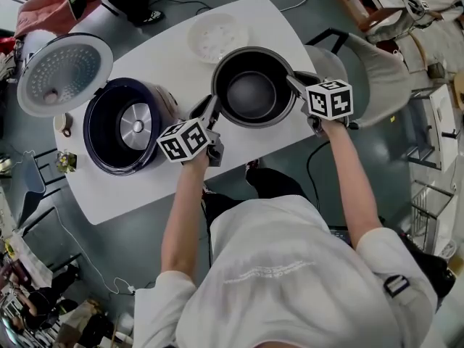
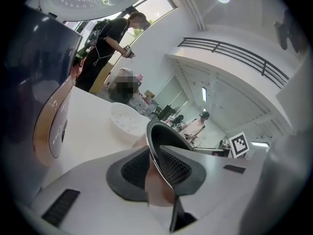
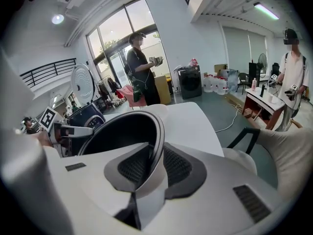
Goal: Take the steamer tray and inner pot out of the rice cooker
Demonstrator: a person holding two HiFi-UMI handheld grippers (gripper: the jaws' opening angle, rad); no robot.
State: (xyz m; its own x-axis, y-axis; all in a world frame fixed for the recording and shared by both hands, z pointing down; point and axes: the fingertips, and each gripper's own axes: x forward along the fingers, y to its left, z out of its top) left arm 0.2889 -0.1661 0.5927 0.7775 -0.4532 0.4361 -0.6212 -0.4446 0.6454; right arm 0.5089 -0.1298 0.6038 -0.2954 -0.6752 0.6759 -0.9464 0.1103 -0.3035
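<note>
Nearest, a white shirt (image 1: pixel 290 281) fills the low edge, and two bare forearms (image 1: pixel 185 209) reach from it to the tools. At their ends the left gripper (image 1: pixel 210 114) pinches the near-left rim of the inner pot (image 1: pixel 252 93), one pad inside the wall and one outside. The right gripper (image 1: pixel 296 82) pinches the opposite rim the same way. The dark pot sits between the two sets of jaws, clear of the rice cooker (image 1: pixel 119 125), which stands open and hollow just left of the left jaws. Whether the pot's base touches the table (image 1: pixel 167 49) I cannot tell. Beyond the jaws lies the white steamer tray (image 1: pixel 215 36), already out. The step in hand looks like setting the pot down; next, both grips should lower level and let go together. Room is tight: the table's edge runs close under the right jaws, a chair (image 1: pixel 377 78) stands past it, and the cooker crowds the left.
</note>
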